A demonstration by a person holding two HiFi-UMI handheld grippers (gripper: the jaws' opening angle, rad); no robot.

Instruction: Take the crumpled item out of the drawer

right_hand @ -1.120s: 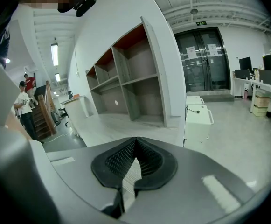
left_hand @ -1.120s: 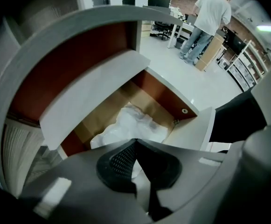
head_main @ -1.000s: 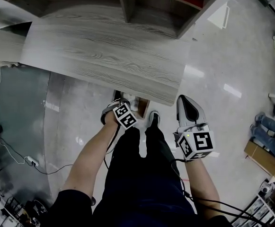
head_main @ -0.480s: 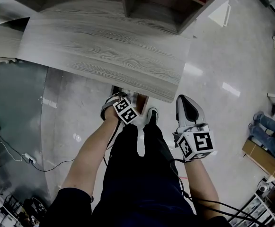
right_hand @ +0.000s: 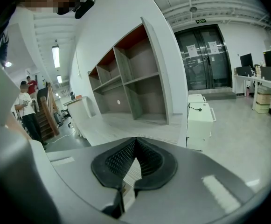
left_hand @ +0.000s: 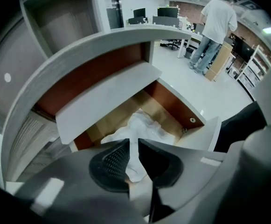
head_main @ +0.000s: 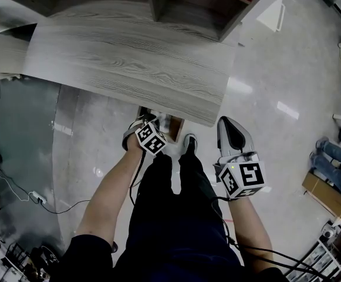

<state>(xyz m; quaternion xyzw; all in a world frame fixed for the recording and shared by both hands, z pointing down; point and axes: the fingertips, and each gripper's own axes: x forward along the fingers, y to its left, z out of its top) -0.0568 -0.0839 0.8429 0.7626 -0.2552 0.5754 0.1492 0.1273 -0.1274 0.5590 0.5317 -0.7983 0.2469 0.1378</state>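
The low drawer (left_hand: pixel 190 119) under the grey wooden desk (head_main: pixel 129 57) stands pulled out, its white front panel (left_hand: pixel 107 97) raised toward me. A crumpled white item (left_hand: pixel 142 125) lies inside on the brown bottom. My left gripper (left_hand: pixel 133 141) reaches down into the drawer with its jaws closing, and a fold of the white item fills the narrow gap between the pads. In the head view the left gripper (head_main: pixel 145 125) hangs over the drawer (head_main: pixel 175 126) at the desk's front edge. My right gripper (head_main: pixel 230 128) is held off to the right, away from the drawer, shut and empty (right_hand: pixel 135 140).
The desk overhangs most of the drawer. A white cabinet (right_hand: pixel 200 118) and open shelving (right_hand: pixel 135 87) stand ahead of the right gripper. A person (left_hand: pixel 212 31) stands farther back in the room. A cable (head_main: pixel 53 207) runs over the shiny floor at the left.
The left gripper's marker cube has shifted slightly left and turned over the drawer. The right gripper has stayed in place.
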